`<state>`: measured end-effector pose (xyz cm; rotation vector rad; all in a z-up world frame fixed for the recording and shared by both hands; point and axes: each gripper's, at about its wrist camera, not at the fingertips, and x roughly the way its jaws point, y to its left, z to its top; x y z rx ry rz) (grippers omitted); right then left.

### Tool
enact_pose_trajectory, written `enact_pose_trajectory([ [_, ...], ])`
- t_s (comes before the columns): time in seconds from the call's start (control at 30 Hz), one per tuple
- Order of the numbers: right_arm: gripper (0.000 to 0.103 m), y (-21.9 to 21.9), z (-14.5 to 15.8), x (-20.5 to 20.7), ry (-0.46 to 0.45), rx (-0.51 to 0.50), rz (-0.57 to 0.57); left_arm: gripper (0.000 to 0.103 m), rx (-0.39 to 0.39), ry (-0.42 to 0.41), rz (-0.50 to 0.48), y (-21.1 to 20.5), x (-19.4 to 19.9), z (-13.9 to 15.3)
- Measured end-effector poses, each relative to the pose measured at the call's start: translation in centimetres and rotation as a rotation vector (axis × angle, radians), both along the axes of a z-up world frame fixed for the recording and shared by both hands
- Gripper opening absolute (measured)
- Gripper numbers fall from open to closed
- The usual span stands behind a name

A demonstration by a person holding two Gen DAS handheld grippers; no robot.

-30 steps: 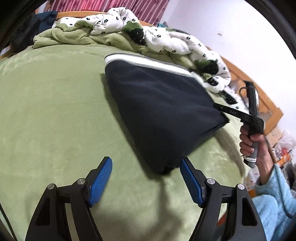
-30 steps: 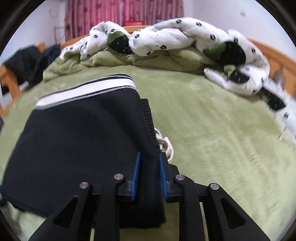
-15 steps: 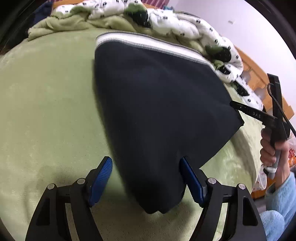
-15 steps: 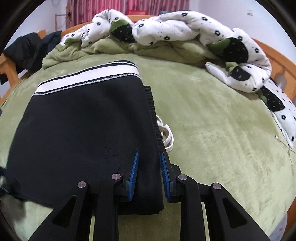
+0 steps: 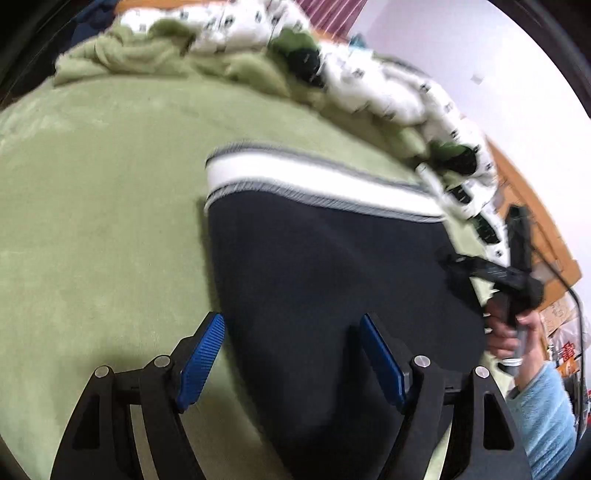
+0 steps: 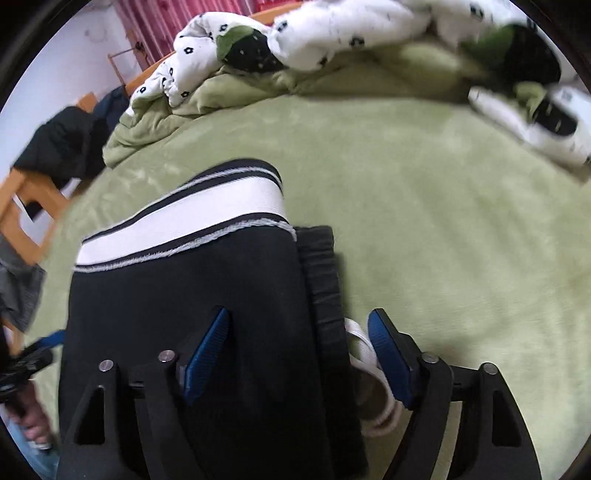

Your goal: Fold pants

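Folded black pants [image 5: 332, 280] with a white stripe band at the far edge lie flat on the green bed cover [image 5: 92, 221]. My left gripper [image 5: 291, 358] is open, its fingers straddling the near left edge of the pants. My right gripper [image 6: 299, 354] is open over the pants [image 6: 184, 291], straddling the ribbed black waistband [image 6: 321, 284] and the white drawstring [image 6: 362, 339]. The right gripper also shows in the left wrist view [image 5: 458, 273] at the pants' right edge, held by a hand in a blue sleeve.
A white quilt with black flowers [image 6: 295, 33] and a bunched green blanket [image 6: 155, 125] lie along the far side of the bed. Dark clothes [image 6: 62, 144] hang on a wooden frame at the left. The wooden bed rail [image 5: 535, 206] runs along the right.
My right gripper has opened and let go of the waistband edge. My left gripper has moved further over the near edge of the pants, still open. The pants now lie flat.
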<state>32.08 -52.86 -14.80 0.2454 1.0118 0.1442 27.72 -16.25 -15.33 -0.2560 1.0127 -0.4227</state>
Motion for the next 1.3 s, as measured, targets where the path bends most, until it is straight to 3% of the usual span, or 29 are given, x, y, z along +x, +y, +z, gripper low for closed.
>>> enact_pose_trajectory([
  [0.1, 0.077, 0.1, -1.3, 0.7, 0.054, 0.057, 0.057, 0.074, -0.110, 0.075, -0.009, 0.1, 1.5, -3.2],
  [0.17, 0.077, 0.3, -1.8, 0.8, 0.075, 0.089, 0.092, 0.074, -0.142, 0.054, -0.006, -0.1, 1.5, -3.3],
  [0.23, 0.078, 0.7, -2.3, 1.0, 0.108, 0.115, 0.140, 0.067, -0.129, 0.059, -0.013, -0.9, 1.9, -3.1],
  [0.27, 0.077, 0.8, -2.4, 1.1, 0.112, 0.113, 0.147, 0.055, -0.139, 0.069, -0.006, -1.0, 2.1, -3.1],
  [0.37, 0.059, 0.5, -1.6, 0.9, 0.112, 0.128, 0.122, 0.028, -0.168, 0.067, 0.015, -0.1, 2.2, -2.2],
  [0.47, 0.042, 0.8, 1.1, -0.8, 0.048, 0.118, 0.084, 0.022, -0.257, 0.053, -0.003, 1.4, 1.6, -0.1],
  [0.57, 0.026, 2.7, 3.9, -3.0, 0.001, 0.131, 0.065, 0.021, -0.254, 0.020, -0.016, 2.3, 0.2, 2.2],
  [0.7, 0.025, 7.1, 7.1, -5.9, -0.045, 0.175, 0.054, 0.021, -0.195, -0.033, -0.015, 6.0, -2.2, 5.5],
  [0.8, 0.025, 10.2, 7.3, -7.1, -0.007, 0.315, 0.068, 0.021, -0.180, -0.047, 0.009, 12.5, -4.4, 8.0],
  [0.9, 0.024, 14.2, 7.0, -8.1, 0.002, 0.382, 0.119, 0.022, -0.139, -0.036, 0.036, 17.2, -5.9, 8.3],
  [0.97, 0.025, 17.6, 6.4, -8.5, 0.014, 0.390, 0.179, 0.022, -0.091, 0.010, 0.059, 20.0, -6.4, 6.4],
  [1.07, 0.027, 21.5, 4.1, -7.8, 0.036, 0.275, 0.237, 0.030, -0.091, 0.086, 0.079, 21.3, -5.9, 2.1],
  [1.13, 0.038, 23.0, 2.3, -7.6, 0.014, 0.076, 0.231, 0.040, -0.066, 0.077, 0.123, 21.8, -6.0, -0.5],
  [1.17, 0.043, 23.6, 1.4, -7.7, 0.018, 0.011, 0.230, 0.046, -0.054, 0.071, 0.136, 21.8, -6.2, -1.1],
  [1.23, 0.044, 23.7, 1.0, -8.2, 0.004, -0.017, 0.227, 0.059, -0.055, 0.063, 0.148, 22.0, -6.8, -1.8],
  [1.3, 0.051, 23.9, 2.2, -8.6, 0.004, -0.084, 0.230, 0.062, -0.045, 0.052, 0.143, 22.4, -7.6, -1.5],
])
